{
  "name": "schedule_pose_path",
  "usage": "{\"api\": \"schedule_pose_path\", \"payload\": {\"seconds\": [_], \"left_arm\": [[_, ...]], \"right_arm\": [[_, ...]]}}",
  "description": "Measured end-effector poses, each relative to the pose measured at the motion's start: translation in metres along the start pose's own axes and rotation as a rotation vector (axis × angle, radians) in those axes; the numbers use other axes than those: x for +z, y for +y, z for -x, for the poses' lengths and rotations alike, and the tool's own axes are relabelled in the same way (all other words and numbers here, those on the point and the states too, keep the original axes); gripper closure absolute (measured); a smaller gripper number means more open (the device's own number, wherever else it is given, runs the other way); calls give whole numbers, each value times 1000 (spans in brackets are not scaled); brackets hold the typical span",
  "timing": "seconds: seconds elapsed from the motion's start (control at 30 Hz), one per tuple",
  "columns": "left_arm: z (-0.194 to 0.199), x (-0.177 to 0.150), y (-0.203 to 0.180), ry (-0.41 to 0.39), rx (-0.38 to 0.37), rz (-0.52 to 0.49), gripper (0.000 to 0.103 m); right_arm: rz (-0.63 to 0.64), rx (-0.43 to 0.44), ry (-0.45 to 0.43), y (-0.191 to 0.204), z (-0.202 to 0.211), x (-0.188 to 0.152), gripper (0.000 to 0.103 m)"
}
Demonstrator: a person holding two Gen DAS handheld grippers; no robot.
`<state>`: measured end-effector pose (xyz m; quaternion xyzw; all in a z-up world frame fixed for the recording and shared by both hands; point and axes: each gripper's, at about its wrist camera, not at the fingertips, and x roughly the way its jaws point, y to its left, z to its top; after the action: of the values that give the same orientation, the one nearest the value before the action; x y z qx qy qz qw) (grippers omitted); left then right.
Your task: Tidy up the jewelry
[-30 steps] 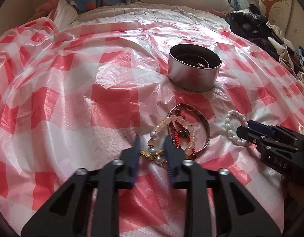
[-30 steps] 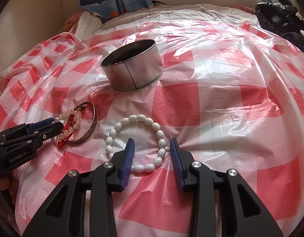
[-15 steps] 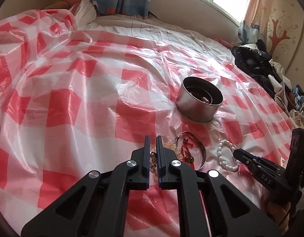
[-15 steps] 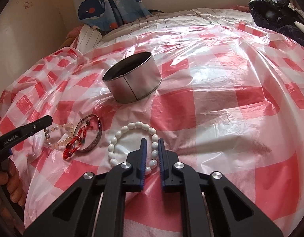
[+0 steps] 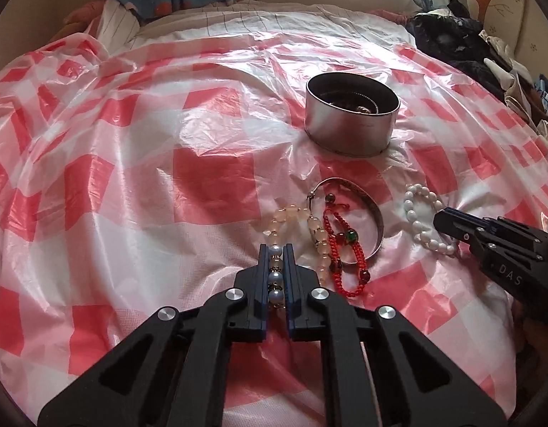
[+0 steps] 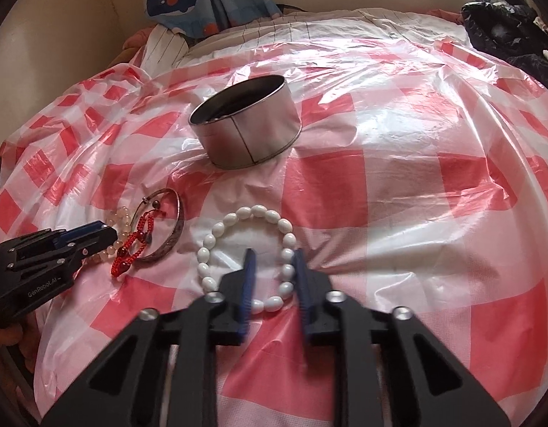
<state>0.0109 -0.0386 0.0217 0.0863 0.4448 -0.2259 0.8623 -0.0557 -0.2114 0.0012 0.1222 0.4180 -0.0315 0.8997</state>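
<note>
**Left tongs clamped on the bead strand; right tongs not yet gripping**

Left wrist view: a second ago our left tongs (image 5: 275, 249) stood open over the strand of pale peach and grey-blue round beads (image 5: 298, 213). Now they pinch it, with three beads caught between the pads. We judge this piece ready to lift toward the round silver metal tin (image 5: 348, 131), ahead and to the right of the tips. The strand's long axis runs along the fingers, pointing away from them.

Right wrist view: our right tongs (image 6: 275, 256) are blurred. They are narrower than a second ago but apart, straddling the near right arc of the white oval-bead bracelet (image 6: 252, 210), which lies flat. The pads do not pinch it. That arc also runs along the fingers.
</note>
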Motion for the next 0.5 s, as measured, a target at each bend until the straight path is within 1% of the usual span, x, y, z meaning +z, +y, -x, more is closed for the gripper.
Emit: {"api": "schedule_pose_path", "payload": {"seconds": [0.03, 0.07, 0.13, 0.2, 0.23, 0.33, 0.4, 0.5], "left_arm": [[3, 0, 0, -13, -2, 3, 96], [8, 1, 2, -36, -22, 25, 96], [23, 5, 8, -113, -76, 66, 96], [33, 8, 11, -167, -81, 85, 96], [35, 8, 12, -177, -79, 90, 96], [27, 8, 17, -147, -75, 112, 96], [21, 7, 19, -122, -78, 128, 96], [17, 6, 21, -104, -64, 129, 96]], "right_arm": [[-1, 4, -7, -1, 1, 0, 95], [-5, 10, -16, -1, 3, 0, 95], [-6, 24, -44, -1, 8, 0, 95], [-7, 54, -89, 1, 16, 0, 95], [-6, 62, -106, 2, 19, 0, 95], [-4, 72, -133, 5, 23, 0, 95], [-13, 77, -129, 4, 23, 1, 95], [-27, 82, -115, 1, 20, 2, 95]]}}
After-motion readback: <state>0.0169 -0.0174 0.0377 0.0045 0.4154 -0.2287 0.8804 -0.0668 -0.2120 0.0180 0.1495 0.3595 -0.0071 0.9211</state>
